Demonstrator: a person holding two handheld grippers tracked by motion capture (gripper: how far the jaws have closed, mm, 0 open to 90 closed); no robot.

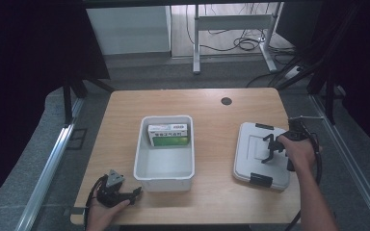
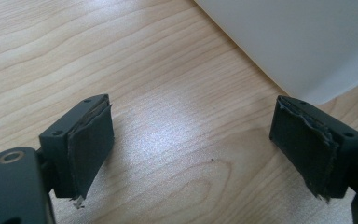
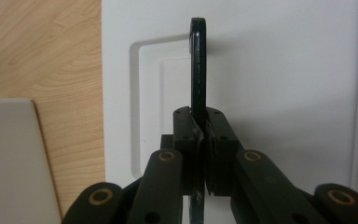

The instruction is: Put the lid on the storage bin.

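Fingers [image 3: 200, 135] on my right gripper [image 1: 273, 148] are clenched on the thin black handle [image 3: 197, 65] that stands up from the white lid [image 1: 261, 155]; in the right gripper view I see the handle edge-on, pinched between the two pads. On my left gripper [image 2: 191, 149] the fingers [image 2: 89, 144] are spread wide with nothing between them, just bare wood grain below.

Going by size, the wooden tabletop [image 1: 207, 103] carries everything. At its middle sits the white bin [image 1: 164, 171], open at the top, with a green and white box [image 1: 169, 134] lying inside against its far wall. The lid lies flat on the tabletop to the right of the bin, well apart from it, with a dark clasp [image 1: 261, 179] on its near edge and another on its far edge. My left gripper [image 1: 117, 189] rests near the front left corner of the tabletop, just beside the bin's near left corner, whose white wall [image 2: 303, 42] shows in the left gripper view. A small dark round hole [image 1: 226, 101] marks the far edge of the tabletop.
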